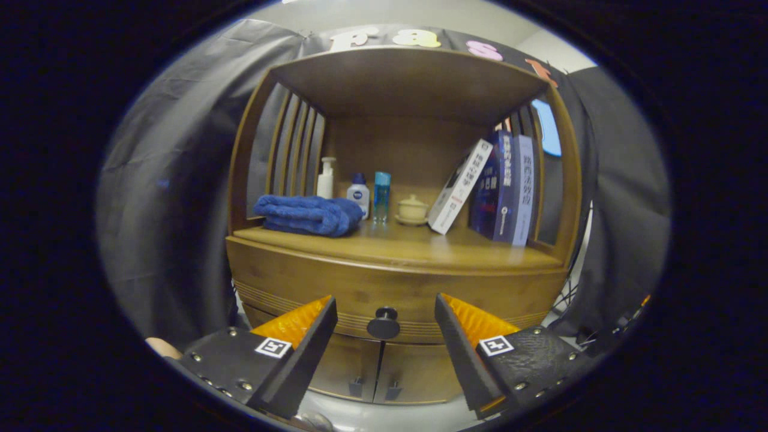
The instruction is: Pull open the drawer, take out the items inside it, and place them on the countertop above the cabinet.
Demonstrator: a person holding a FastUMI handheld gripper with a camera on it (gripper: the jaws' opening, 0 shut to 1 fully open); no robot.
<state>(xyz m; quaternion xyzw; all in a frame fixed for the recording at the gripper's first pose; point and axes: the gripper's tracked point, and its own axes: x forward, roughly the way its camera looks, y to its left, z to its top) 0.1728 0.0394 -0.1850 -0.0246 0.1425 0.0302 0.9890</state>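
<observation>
Cabinet (396,282): one is seen.
Drawer (360,294): one is seen, closed.
Drawer knob (383,323): one is counted, between the spread fingers.
Lower doors (384,372): two are counted, each with a small handle.
Books (498,189): three are counted, one leaning.
Bottles (358,195): three are counted.
Lidded cup (413,209): one is seen, on a saucer.
Blue towel (309,215): one is seen, folded.
Gripper (384,342): one is seen, with two fingers held apart.
</observation>
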